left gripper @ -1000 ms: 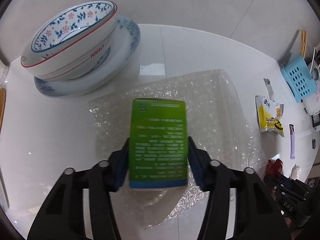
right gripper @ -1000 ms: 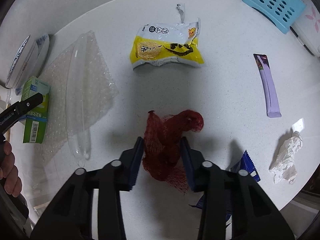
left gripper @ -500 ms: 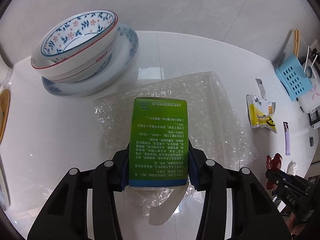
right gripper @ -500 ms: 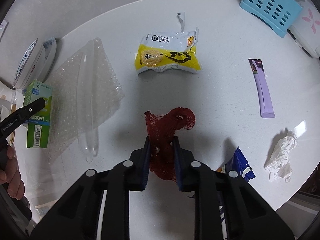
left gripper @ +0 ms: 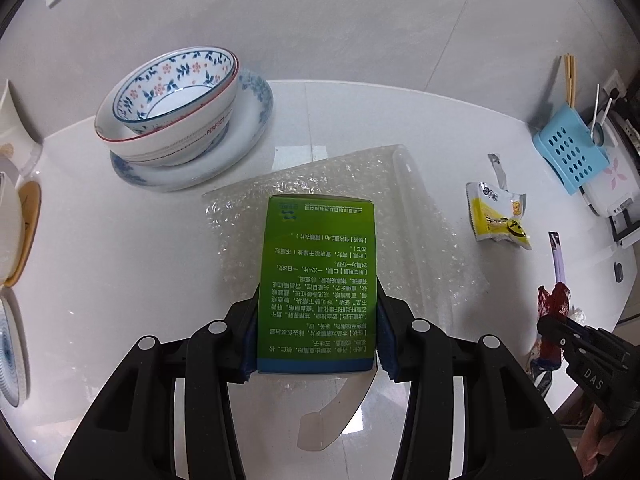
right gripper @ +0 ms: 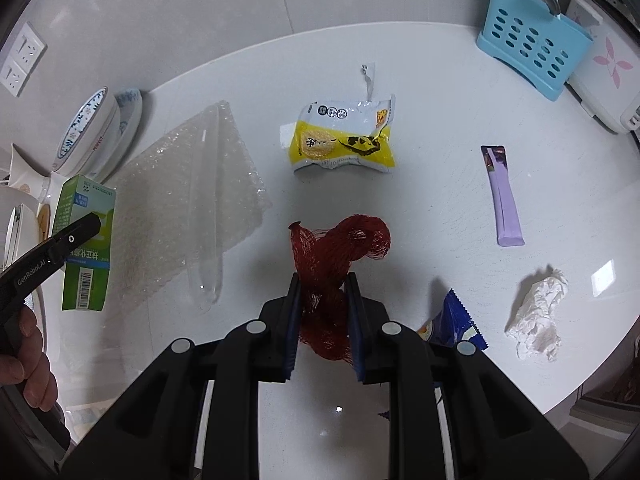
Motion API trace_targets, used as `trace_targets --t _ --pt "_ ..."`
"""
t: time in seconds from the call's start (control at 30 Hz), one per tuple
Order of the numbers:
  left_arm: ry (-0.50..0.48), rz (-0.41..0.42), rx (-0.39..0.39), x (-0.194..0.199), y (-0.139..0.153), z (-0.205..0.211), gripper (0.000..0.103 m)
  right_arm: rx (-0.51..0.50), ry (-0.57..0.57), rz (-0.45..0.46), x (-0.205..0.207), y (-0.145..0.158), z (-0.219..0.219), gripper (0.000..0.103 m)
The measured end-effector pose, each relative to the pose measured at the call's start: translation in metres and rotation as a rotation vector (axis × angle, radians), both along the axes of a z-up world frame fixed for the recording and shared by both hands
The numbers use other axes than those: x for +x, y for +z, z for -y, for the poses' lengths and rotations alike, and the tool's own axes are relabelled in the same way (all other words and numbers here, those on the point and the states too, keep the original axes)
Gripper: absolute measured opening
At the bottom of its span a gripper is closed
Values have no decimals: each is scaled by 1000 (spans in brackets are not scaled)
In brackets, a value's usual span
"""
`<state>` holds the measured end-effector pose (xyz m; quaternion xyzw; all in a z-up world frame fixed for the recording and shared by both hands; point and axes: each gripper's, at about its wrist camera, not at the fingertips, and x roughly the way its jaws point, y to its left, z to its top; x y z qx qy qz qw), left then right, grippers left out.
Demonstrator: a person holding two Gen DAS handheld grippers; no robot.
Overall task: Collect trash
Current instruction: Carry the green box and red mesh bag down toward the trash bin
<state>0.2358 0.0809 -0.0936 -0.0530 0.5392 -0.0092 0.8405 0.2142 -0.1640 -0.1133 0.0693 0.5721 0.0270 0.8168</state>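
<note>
My left gripper (left gripper: 318, 328) is shut on a green carton (left gripper: 318, 280) and holds it above a sheet of bubble wrap (left gripper: 404, 216); the carton also shows in the right wrist view (right gripper: 86, 240). My right gripper (right gripper: 323, 312) is shut on a red mesh bag (right gripper: 336, 248), lifted off the white table (right gripper: 420, 80); the bag also shows in the left wrist view (left gripper: 554, 304). On the table lie a yellow snack wrapper (right gripper: 344, 140), a purple stick packet (right gripper: 504, 200), a crumpled white tissue (right gripper: 538, 316) and a blue wrapper (right gripper: 456, 320).
Stacked floral bowls on a plate (left gripper: 180, 112) stand at the back left. A blue perforated holder (right gripper: 528, 52) and a white appliance (right gripper: 604, 76) stand at the back right. More dishes (left gripper: 12, 240) sit at the far left edge.
Both grippers have risen: the left lifted the green carton higher over the bubble wrap. The right closed on the red mesh bag and raised it off the table.
</note>
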Motion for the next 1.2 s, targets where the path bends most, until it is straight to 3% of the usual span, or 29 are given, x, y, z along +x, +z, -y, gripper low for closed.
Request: trace_targets --t 0.67,1.2 --pt "-25 39 -29 -77 41 52 45 25 40 100 -63 43 23 19" --pt "-28 47 -63 -142 52 89 45 24 74 152 -123 60 53 19"
